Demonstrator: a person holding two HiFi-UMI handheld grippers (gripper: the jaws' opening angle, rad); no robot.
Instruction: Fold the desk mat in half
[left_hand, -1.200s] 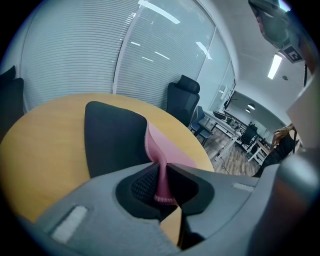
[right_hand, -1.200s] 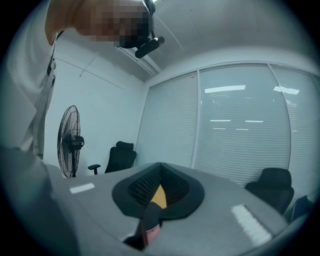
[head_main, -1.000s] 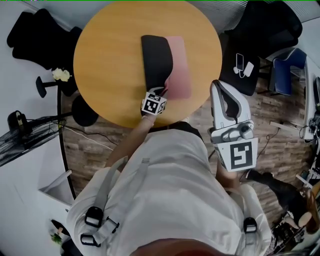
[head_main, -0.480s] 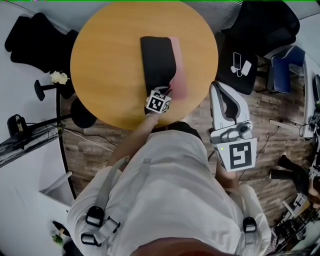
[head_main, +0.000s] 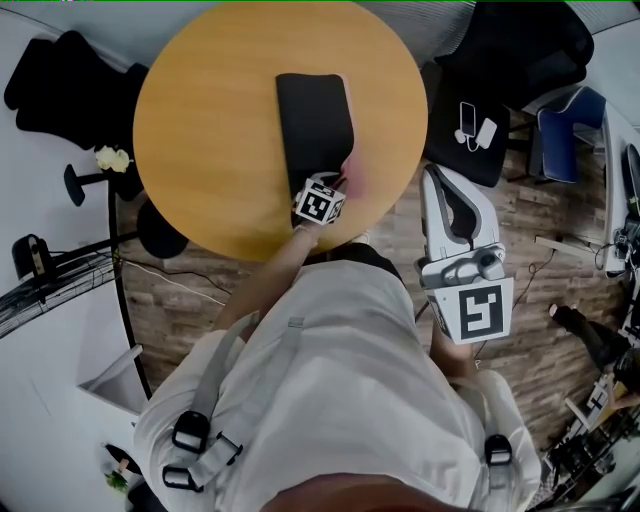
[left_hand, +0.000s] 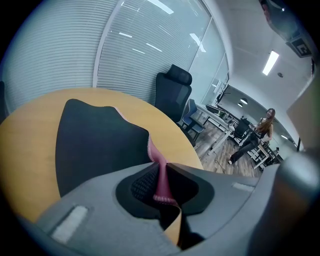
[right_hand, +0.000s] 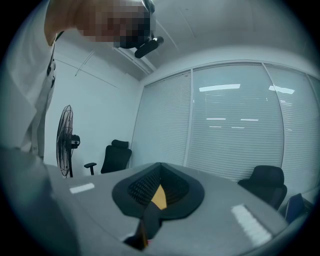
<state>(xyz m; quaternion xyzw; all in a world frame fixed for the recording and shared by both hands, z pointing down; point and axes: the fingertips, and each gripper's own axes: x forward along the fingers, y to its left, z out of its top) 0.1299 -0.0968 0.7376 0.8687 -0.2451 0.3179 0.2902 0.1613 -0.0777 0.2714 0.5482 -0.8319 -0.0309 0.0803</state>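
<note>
Desk mat (head_main: 315, 115) at the centre of the round table (head_main: 200, 120), almost doubled, pink corner pinched in left gripper (head_main: 345, 183); right gripper (right_hand: 157, 192) closed, empty, beyond the table's edge. Align edges squarely, lower flat, then release.

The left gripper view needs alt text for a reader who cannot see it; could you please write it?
The left gripper pinches the pink edge of a desk mat, lifted off a round wooden table with the mat's black side facing up. A black office chair stands behind the table.
</note>
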